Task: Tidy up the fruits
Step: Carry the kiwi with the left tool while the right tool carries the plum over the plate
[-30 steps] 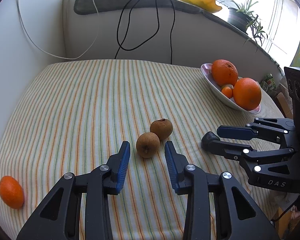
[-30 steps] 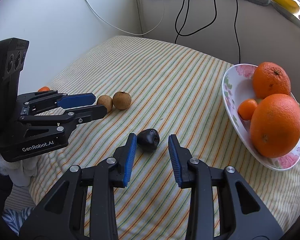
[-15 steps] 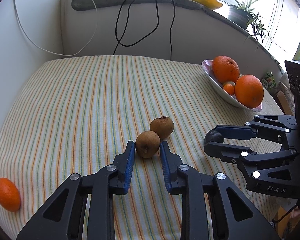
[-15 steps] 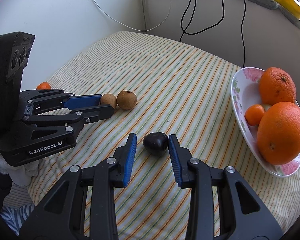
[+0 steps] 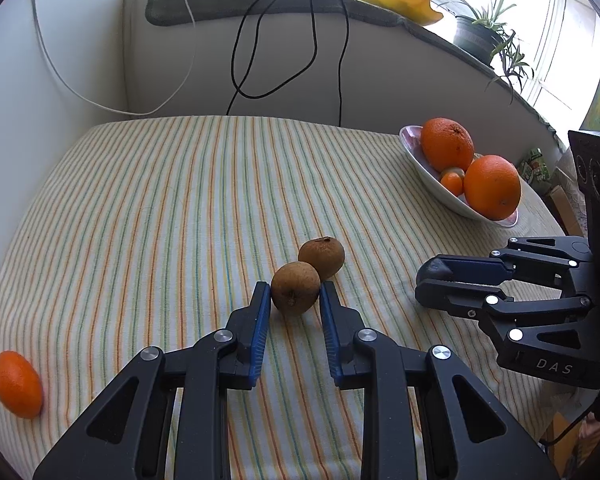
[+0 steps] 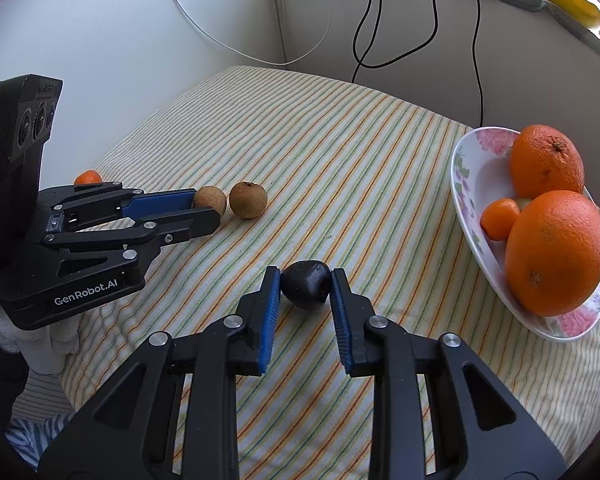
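My left gripper (image 5: 294, 286) is shut on a brown round fruit (image 5: 295, 296) that rests on the striped tablecloth (image 5: 160, 220). A second brown fruit (image 5: 322, 254) touches it just behind. In the right wrist view, my right gripper (image 6: 305, 276) is closing on a small dark fruit (image 6: 305, 286), and both blue pads press its sides. A floral bowl (image 6: 460, 168) at the right holds two big oranges (image 6: 556, 252) and a small orange fruit (image 6: 499, 218). Another small orange fruit (image 5: 17, 384) lies alone at the near left edge.
White walls border the table on the left and at the back, with black and white cables (image 5: 284, 60) hanging down. A sill above carries a potted plant (image 5: 480, 32) and a yellow object (image 5: 396, 0). The table's right edge drops off behind the bowl.
Both grippers went from open around their fruits to shut on them: the left on the near brown fruit, then the right on the dark fruit. Neither fruit has left the cloth.
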Demonstrator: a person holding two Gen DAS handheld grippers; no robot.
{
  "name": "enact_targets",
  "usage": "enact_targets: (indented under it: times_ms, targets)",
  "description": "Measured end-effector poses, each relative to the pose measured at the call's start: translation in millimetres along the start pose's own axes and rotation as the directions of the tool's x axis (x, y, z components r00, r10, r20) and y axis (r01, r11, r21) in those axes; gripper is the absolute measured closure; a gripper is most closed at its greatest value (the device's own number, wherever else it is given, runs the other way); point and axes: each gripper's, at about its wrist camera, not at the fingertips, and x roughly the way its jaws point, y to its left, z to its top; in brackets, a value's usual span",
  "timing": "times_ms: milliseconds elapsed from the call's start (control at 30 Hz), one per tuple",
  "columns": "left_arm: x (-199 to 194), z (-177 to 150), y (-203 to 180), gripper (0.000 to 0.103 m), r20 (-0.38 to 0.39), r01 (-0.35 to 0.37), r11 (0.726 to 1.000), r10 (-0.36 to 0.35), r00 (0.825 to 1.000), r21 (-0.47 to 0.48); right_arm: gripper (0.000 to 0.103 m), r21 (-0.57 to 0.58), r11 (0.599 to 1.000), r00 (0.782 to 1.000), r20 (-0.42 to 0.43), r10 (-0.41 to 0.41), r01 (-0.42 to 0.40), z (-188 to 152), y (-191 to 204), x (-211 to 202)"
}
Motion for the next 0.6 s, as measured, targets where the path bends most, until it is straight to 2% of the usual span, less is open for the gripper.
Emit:
enact_targets:
  times_ms: [333, 600]
  targets:
    - [-19, 8, -11, 0.080, 0.045, 0.030, 1.000, -0.030, 0.999, 0.004, 0.077, 0.033, 0.999, 0.998, 0.069, 0.004, -0.006, -10, -13, -38]
    - [-18, 16, -32, 0.080, 0.062, 0.057, 0.998, -0.059, 0.996, 0.024, 0.077, 0.082, 0.997, 0.993, 0.121, -0.017, 0.008, -17, -41, -70]
